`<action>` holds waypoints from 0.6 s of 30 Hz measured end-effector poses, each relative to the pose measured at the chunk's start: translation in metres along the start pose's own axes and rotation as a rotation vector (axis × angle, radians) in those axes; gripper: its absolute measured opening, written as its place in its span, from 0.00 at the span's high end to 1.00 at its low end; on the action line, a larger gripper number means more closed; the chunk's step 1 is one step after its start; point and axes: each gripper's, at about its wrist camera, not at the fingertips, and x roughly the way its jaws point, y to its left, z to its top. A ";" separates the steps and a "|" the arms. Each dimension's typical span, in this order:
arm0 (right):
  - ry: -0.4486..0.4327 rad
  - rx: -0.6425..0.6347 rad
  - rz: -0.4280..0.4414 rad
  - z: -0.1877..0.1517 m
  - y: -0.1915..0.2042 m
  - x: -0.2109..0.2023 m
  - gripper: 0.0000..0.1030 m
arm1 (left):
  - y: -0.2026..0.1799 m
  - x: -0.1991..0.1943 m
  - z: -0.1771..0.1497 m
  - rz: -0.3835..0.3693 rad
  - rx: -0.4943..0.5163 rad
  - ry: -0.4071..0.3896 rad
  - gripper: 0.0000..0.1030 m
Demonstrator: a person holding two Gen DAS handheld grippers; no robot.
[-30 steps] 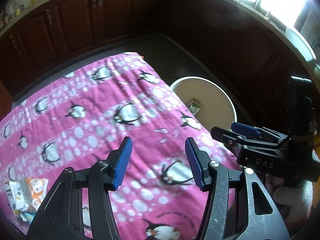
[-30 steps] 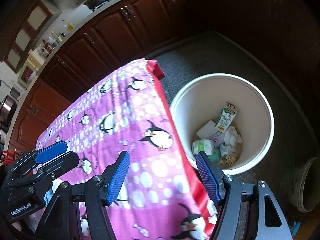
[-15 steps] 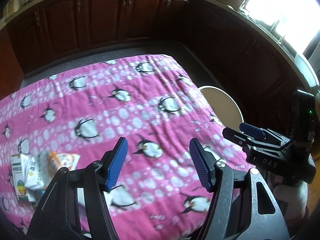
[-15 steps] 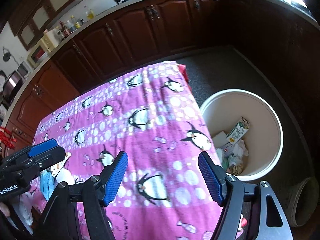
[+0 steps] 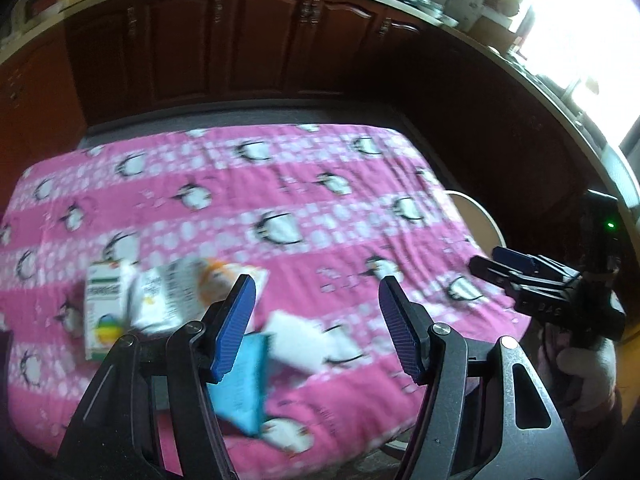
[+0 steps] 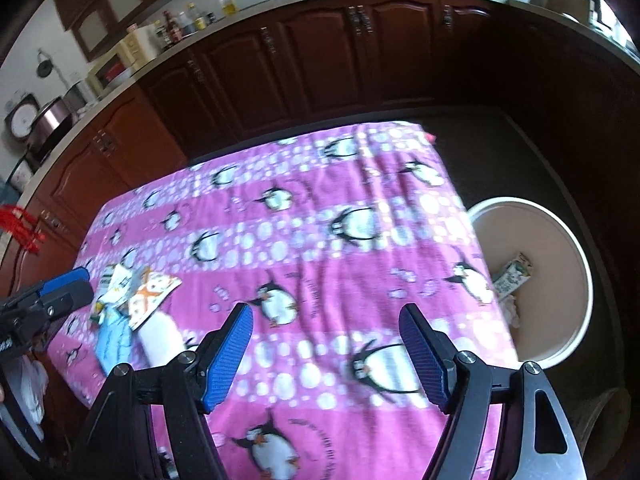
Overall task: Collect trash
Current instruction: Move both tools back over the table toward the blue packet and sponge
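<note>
Bare pink cloth (image 6: 320, 216) mid-table, trash pile (image 5: 176, 300) crowding its left edge

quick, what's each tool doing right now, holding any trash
Left tool: open, empty, over the pink penguin-print cloth; jaws have just been opening.
Right tool: open, empty; jaws have just been opening.

Both the left gripper (image 5: 316, 326) and right gripper (image 6: 326, 354) have black angular arms with silver screw heads, triangular cut-outs and ribbed blue pads (image 5: 234, 328); a green light glows on the right one's black housing
</note>
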 end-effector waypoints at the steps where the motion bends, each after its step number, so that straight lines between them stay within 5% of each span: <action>1: 0.004 -0.009 0.015 -0.001 0.005 0.001 0.29 | 0.008 -0.002 -0.002 0.009 -0.015 0.005 0.39; 7: 0.057 -0.068 0.124 -0.007 0.037 0.015 0.29 | 0.058 -0.010 -0.025 0.024 -0.108 0.045 0.39; 18: 0.197 -0.244 0.262 -0.027 0.109 0.070 0.28 | 0.092 -0.005 -0.070 0.006 -0.192 0.137 0.39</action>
